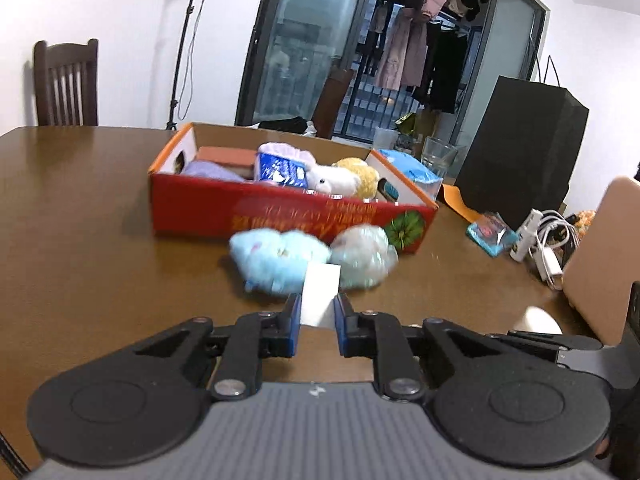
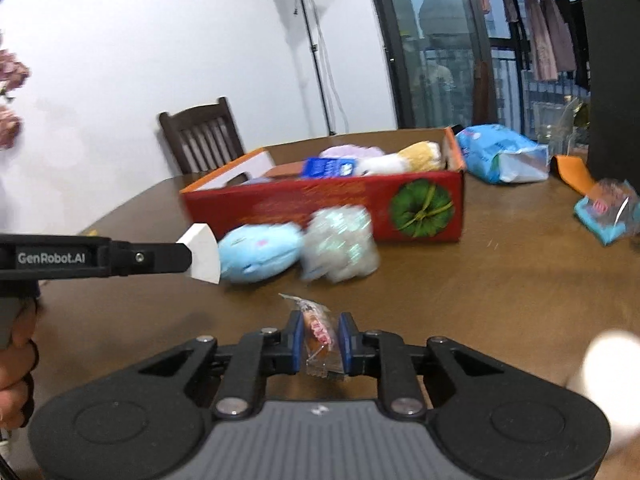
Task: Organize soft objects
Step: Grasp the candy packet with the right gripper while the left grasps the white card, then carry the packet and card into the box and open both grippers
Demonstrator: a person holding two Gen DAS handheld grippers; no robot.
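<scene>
right tool carrying a wrapped snack; two soft toys left outside the box.

the right tool (image 2: 320, 338) is pinched on a small clear-wrapped snack (image 2: 319, 330), held low over the worktop (image 2: 500, 300), by my judgement for transfer to the red box (image 2: 320, 204). the left tool (image 1: 318, 312) stands narrowly parted; a white piece shows between its fingers, and i cannot tell whether they grip it. a blue plush (image 1: 276, 260) and a pale bagged plush (image 1: 364, 256) lie touching each other just in front of the box wall, within easy reach. the box already holds several plush items (image 1: 340, 178), so it evidently serves as the collection point.
</scene>
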